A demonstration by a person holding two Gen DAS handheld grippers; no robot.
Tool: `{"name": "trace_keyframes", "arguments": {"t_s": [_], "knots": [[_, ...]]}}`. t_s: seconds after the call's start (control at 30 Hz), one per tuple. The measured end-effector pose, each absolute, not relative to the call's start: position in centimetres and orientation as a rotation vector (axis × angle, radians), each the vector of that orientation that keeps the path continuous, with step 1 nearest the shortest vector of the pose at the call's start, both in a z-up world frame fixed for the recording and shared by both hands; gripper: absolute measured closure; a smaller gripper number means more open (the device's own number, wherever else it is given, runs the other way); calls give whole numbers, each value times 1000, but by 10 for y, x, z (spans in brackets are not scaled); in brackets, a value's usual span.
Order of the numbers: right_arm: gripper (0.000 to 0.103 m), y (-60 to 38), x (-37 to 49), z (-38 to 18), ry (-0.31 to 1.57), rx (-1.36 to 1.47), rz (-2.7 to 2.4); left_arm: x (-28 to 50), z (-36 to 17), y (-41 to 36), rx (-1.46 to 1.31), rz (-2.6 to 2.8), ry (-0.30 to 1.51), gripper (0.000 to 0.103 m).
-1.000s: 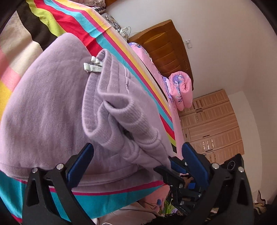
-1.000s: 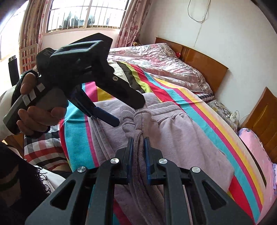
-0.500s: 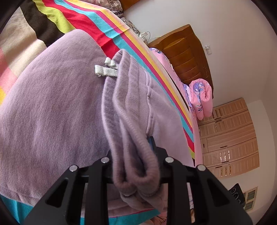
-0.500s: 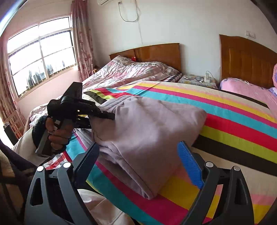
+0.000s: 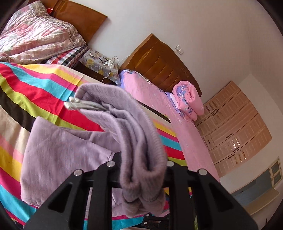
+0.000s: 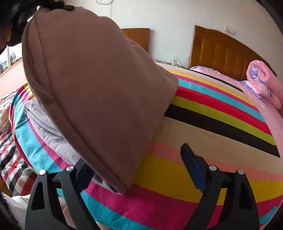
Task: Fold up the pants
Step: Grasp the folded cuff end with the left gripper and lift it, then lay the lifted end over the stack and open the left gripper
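The lilac pants [image 5: 53, 150] lie partly on the striped bedspread [image 5: 35, 83]. Their bunched ribbed end [image 5: 141, 159] is lifted off the bed, white drawstring tips [image 5: 74, 104] dangling behind it. My left gripper [image 5: 139, 163] is closing on that bunch, and the thick fabric fills the gap and hides the pads. In the right wrist view the pants [image 6: 88, 79] hang backlit and brownish from the left gripper [image 6: 35, 10] at top left. My right gripper [image 6: 136, 159] stands open low over the bed. The pants' lower folded corner [image 6: 115, 177] hangs beside its left finger [image 6: 84, 169], unpinched.
A second bed with a pink sheet [image 5: 168, 113] and a rolled pink quilt [image 5: 189, 99] stands to the right. A nightstand with cables [image 5: 100, 63] sits between the wooden headboards [image 5: 159, 58]. A shiny quilt [image 5: 35, 39] is heaped at the striped bed's head. Wardrobes [image 5: 233, 127] line the far wall.
My left gripper shut on the pants' bunched end and rose with it. My right gripper let go of the pants, opened wide and moved down beside the hanging fold.
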State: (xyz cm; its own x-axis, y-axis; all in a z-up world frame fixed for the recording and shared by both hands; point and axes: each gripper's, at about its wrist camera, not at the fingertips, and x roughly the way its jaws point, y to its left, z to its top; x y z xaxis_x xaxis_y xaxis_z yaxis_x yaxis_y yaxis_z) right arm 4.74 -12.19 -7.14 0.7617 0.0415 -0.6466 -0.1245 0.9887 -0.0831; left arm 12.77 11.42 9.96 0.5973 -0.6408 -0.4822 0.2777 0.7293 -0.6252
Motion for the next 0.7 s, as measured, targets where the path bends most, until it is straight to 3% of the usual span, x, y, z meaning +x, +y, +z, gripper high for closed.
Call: {"name": "trace_keyframes", "arguments": {"t_s": [0.07, 0.23, 0.5, 0.63, 0.7], "knots": [[16, -125, 42, -73, 695, -106, 109, 113, 78, 156, -533, -471, 720, 83], [16, -129, 44, -91, 756, -33, 153, 113, -75, 228, -754, -349, 890, 82], [14, -129, 40, -91, 767, -35, 163, 101, -73, 230, -766, -362, 802, 81], [14, -136, 39, -79, 802, -56, 277, 91, -66, 234, -761, -313, 804, 69], [15, -141, 26, -67, 823, -47, 444, 74, -47, 249, -712, -196, 760, 44]]}}
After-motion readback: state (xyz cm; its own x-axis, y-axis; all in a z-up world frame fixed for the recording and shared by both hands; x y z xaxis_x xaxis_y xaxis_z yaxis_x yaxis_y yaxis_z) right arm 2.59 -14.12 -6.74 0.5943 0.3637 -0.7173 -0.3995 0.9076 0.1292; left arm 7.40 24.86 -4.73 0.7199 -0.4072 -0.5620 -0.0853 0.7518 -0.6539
